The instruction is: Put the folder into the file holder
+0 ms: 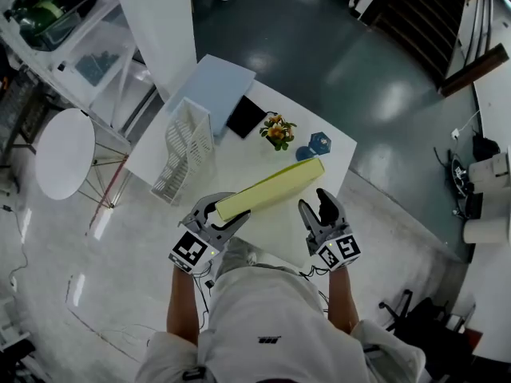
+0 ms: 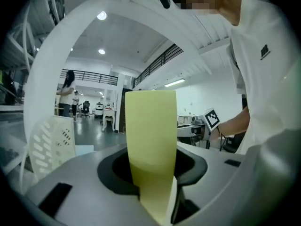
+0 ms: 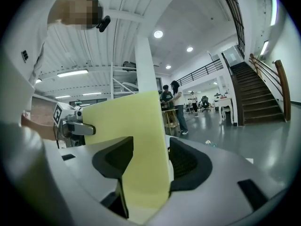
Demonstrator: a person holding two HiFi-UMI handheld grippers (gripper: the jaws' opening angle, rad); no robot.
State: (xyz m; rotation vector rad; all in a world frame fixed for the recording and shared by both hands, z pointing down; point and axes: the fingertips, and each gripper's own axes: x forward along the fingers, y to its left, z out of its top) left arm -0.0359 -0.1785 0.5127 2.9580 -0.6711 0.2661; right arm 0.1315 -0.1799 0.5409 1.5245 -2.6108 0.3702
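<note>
yellow folder (image 1: pixel 271 187), head view: held above the white table (image 1: pixel 231 166), with its long axis running from near-left to far-right.
left gripper (image 1: pixel 214 216), head view: at the folder's near-left end, the end closer to the holder.
right gripper (image 1: pixel 319 206), head view: under the far-right end.
file holder (image 1: pixel 185 146), head view: white and slatted, on the table ahead and to the left of the left gripper, well apart from the folder.
left gripper view: jaws clenched on the folder (image 2: pixel 150 140), which stands edge-on between them; the file holder (image 2: pixel 52 142) is off to the left.
right gripper view: jaws clamped on the folder (image 3: pixel 136 149), whose sheet stretches away towards the other gripper.
coming move, as a judgement: swing left, with the left end leading into a slot.
</note>
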